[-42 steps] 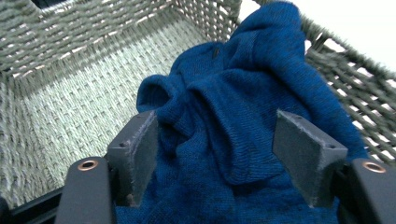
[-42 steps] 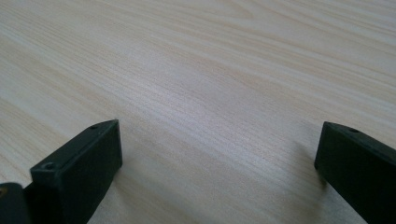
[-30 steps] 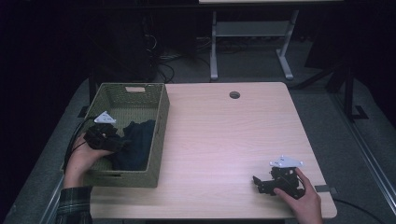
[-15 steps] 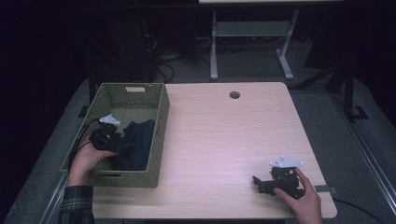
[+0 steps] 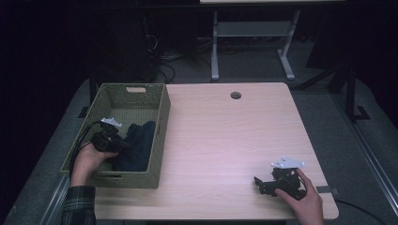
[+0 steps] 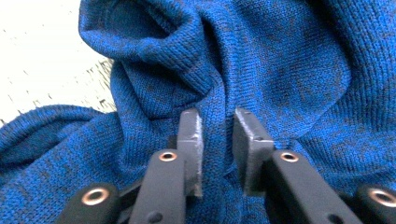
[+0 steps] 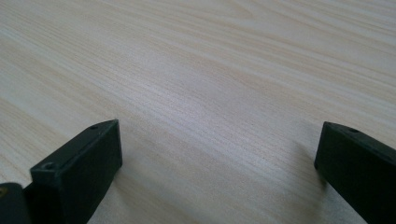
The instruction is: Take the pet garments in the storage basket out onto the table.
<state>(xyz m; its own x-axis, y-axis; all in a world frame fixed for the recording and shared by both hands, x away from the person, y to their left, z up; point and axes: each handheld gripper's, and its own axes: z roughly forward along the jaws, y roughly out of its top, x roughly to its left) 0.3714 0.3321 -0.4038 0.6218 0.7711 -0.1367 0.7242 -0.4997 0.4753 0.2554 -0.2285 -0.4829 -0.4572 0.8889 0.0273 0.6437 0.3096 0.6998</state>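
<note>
Left gripper (image 5: 123,146) sits inside the basket (image 5: 158,140); we see from above just dark cloth, but its own view shows jaws pinching a fold of blue sweater (image 6: 280,79). Right gripper (image 5: 261,183) rests on the table (image 5: 225,136), jaws wide apart.

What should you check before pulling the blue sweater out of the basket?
1. Left gripper has a fold of the blue sweater between its jaws: ok.
2. Jaws fully squeezed on the fold: cannot tell; a narrow gap shows.
3. Sweater lies inside the woven basket, with no other things on it: ok.
4. Table beside the basket has bare room to put it down: ok.
5. Right gripper open, resting on the table apart from the basket: ok.
6. Sweater snagged on the basket weave: cannot tell.
</note>
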